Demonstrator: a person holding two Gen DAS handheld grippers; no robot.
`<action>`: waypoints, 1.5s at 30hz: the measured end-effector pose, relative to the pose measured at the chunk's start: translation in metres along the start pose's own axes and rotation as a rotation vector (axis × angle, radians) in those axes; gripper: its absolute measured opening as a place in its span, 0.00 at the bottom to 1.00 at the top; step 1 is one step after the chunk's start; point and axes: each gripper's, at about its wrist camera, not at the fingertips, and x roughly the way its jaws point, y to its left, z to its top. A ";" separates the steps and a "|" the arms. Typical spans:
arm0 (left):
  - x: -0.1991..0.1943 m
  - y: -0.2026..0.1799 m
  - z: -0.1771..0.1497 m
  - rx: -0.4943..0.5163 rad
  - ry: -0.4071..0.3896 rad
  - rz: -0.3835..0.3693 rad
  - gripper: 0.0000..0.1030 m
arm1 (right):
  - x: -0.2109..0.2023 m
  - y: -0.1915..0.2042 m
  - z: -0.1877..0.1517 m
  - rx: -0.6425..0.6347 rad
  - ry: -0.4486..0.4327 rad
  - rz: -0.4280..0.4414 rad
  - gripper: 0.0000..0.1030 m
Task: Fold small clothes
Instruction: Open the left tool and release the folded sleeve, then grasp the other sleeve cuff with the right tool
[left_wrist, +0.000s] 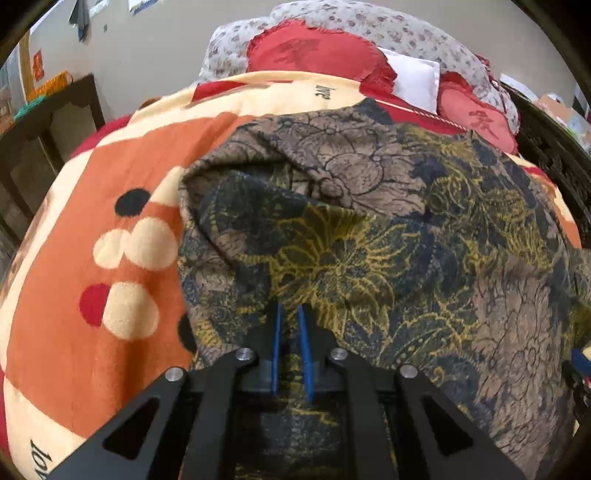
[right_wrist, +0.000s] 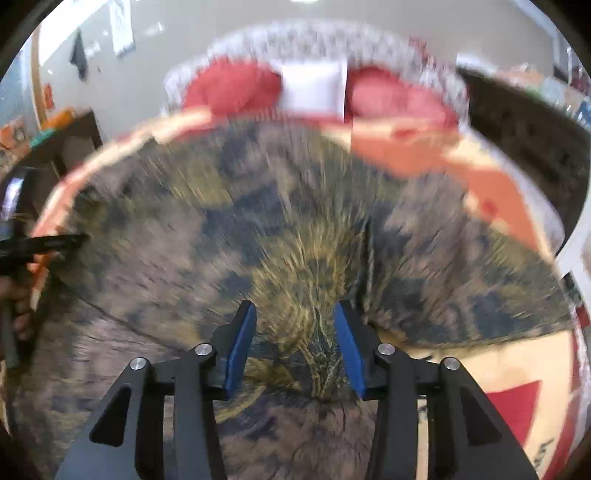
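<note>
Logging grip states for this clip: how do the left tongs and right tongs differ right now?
The left tongs are nearly closed, pinching the floral garment; the right tongs stand wide open with cloth between them, ungripped. The left view is sharp; the right is motion-blurred. Both have blue pads and sit over the same garment.

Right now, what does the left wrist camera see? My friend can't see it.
The left gripper, its blue fingers nearly closed, pinches a dark flowery garment lying on an orange and cream blanket. Red pillows sit behind.
</note>
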 end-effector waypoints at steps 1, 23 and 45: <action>0.000 0.000 -0.002 0.012 -0.011 -0.005 0.10 | -0.003 0.000 -0.004 -0.014 -0.051 0.000 0.45; -0.083 -0.057 -0.052 0.077 -0.126 -0.148 0.62 | -0.018 -0.012 0.054 0.033 -0.039 0.060 0.60; -0.054 -0.078 -0.092 0.142 -0.065 -0.097 0.81 | 0.001 -0.390 -0.114 1.430 -0.209 0.372 0.60</action>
